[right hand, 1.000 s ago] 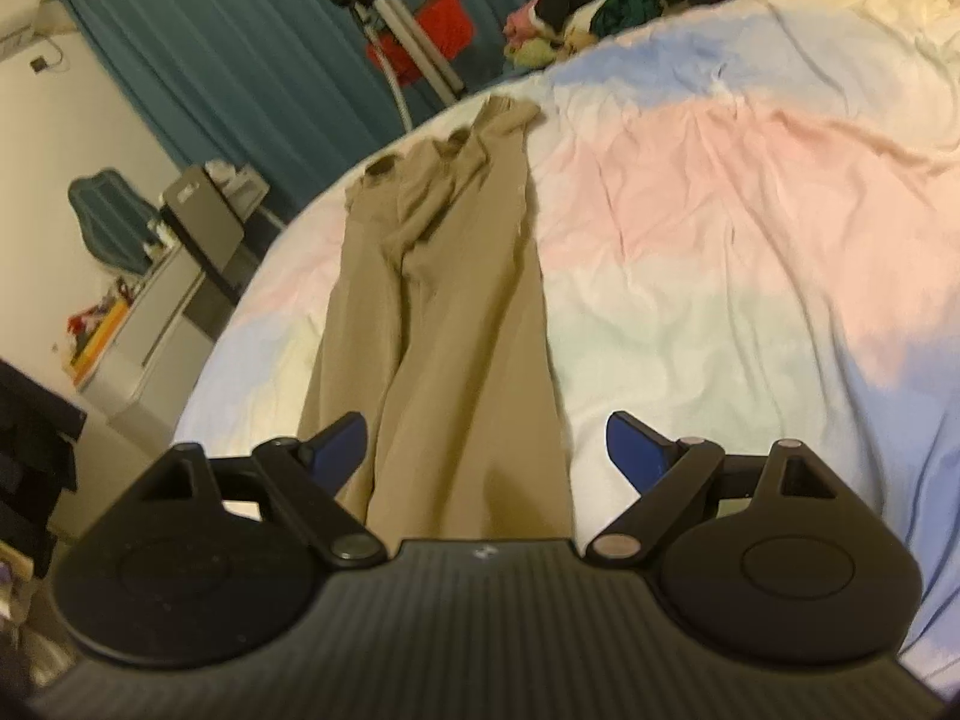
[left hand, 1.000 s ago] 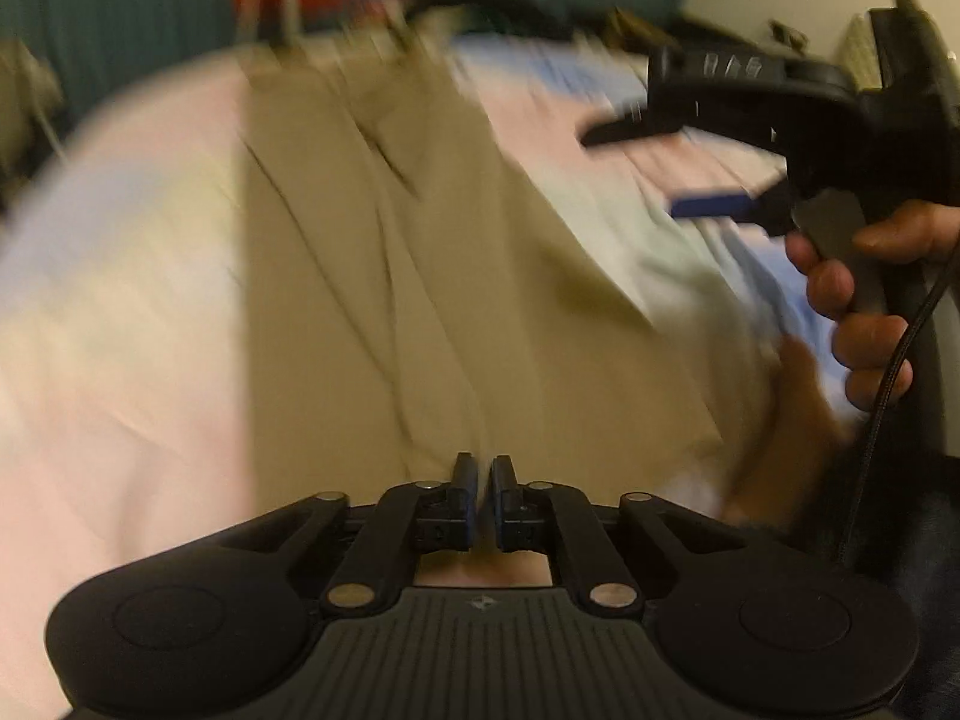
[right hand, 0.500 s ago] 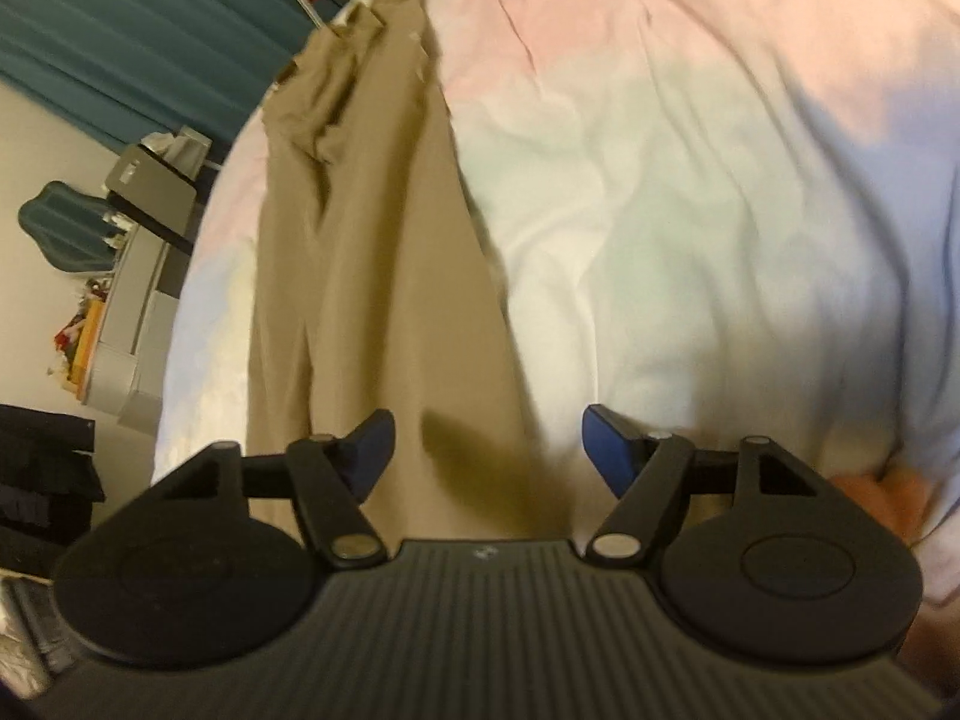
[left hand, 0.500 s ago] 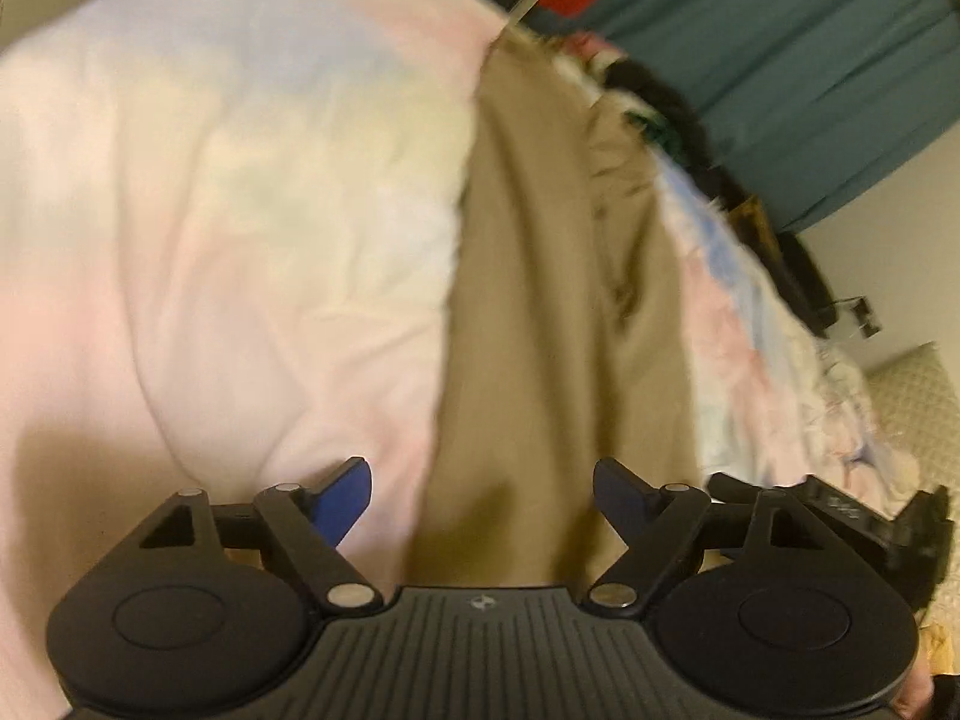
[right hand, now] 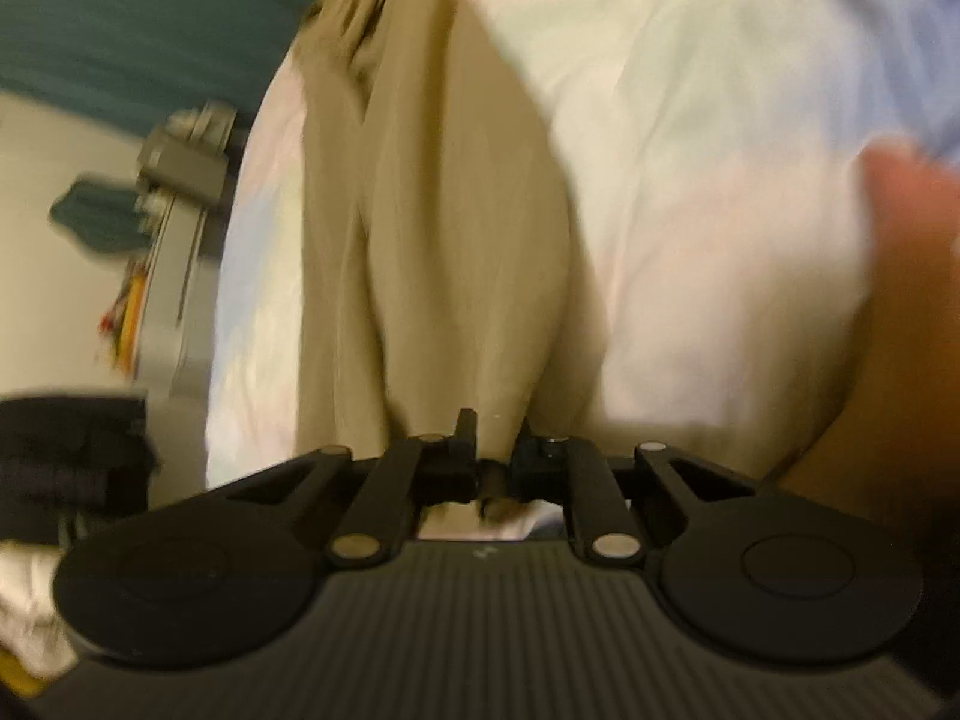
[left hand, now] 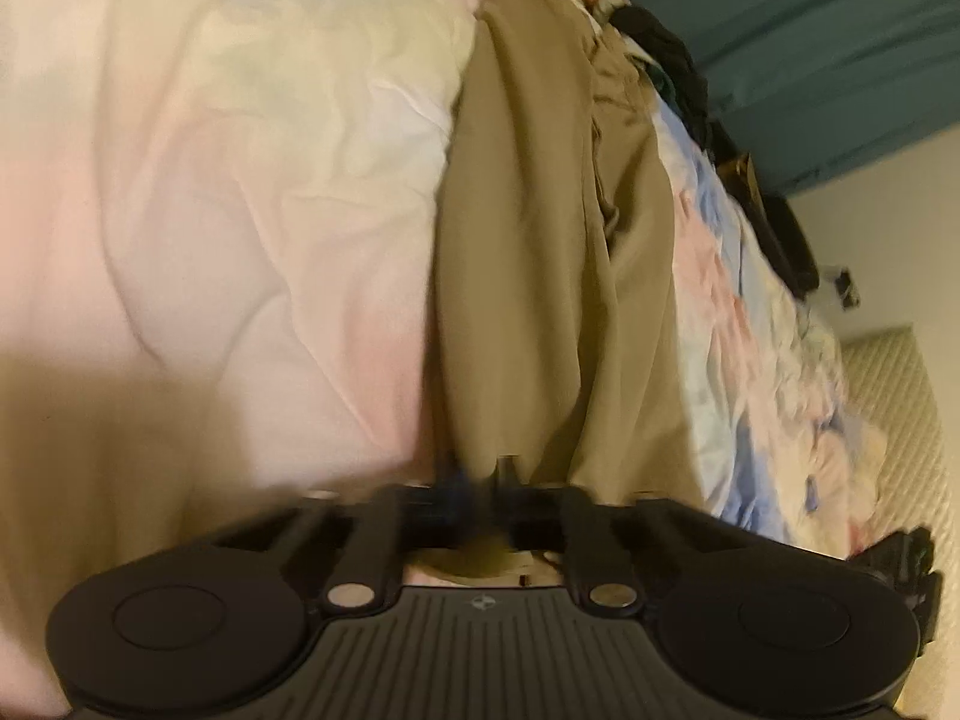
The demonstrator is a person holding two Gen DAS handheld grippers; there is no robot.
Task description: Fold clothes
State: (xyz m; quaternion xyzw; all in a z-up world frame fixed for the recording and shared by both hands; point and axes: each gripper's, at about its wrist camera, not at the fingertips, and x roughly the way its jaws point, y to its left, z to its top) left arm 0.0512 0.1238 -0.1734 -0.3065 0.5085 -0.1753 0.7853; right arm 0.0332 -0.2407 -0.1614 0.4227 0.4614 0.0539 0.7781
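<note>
Khaki trousers (left hand: 540, 240) lie stretched lengthwise on a pastel tie-dye bedspread (left hand: 240, 180), waistband at the far end. My left gripper (left hand: 480, 474) is shut on the near leg hem at its left side. In the right wrist view the same trousers (right hand: 444, 210) run away from me, and my right gripper (right hand: 495, 438) is shut on the near hem at its right side. Both views are blurred by motion.
A pile of dark clothes (left hand: 678, 60) lies at the far end of the bed before a teal curtain (left hand: 810, 30). A grey cabinet (right hand: 174, 228) stands off the bed's left side. A person's arm (right hand: 912, 312) shows at the right.
Both grippers were open half a second ago above the near trouser hems. Both have since dropped to the hem and shut on the cloth.
</note>
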